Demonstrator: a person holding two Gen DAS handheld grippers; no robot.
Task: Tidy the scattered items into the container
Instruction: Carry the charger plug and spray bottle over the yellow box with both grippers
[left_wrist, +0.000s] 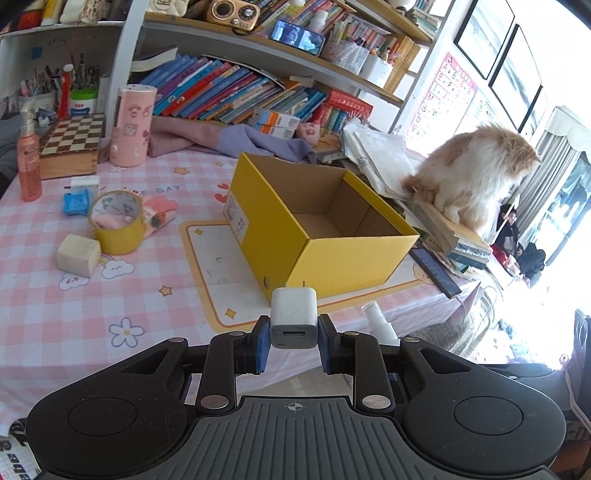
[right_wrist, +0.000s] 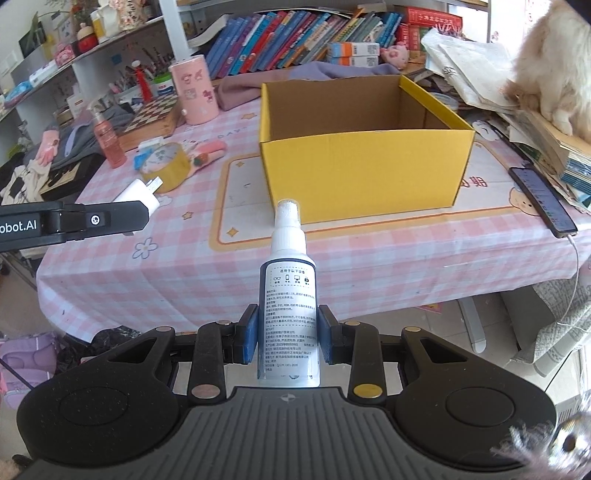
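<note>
My left gripper is shut on a white USB charger, its prongs pointing at the yellow cardboard box, which stands empty just ahead. My right gripper is shut on a white spray bottle with a dark label, nozzle aimed toward the yellow cardboard box. In the right wrist view the left gripper's arm reaches in from the left with the charger. The bottle's nozzle shows to the right in the left wrist view. Both grippers hover near the table's front edge.
A yellow tape roll, a cream cube, a pink glove and a blue item lie left of the box. A cat sits on stacked books at the right. A phone lies by the box. Pink canister and chessboard stand behind.
</note>
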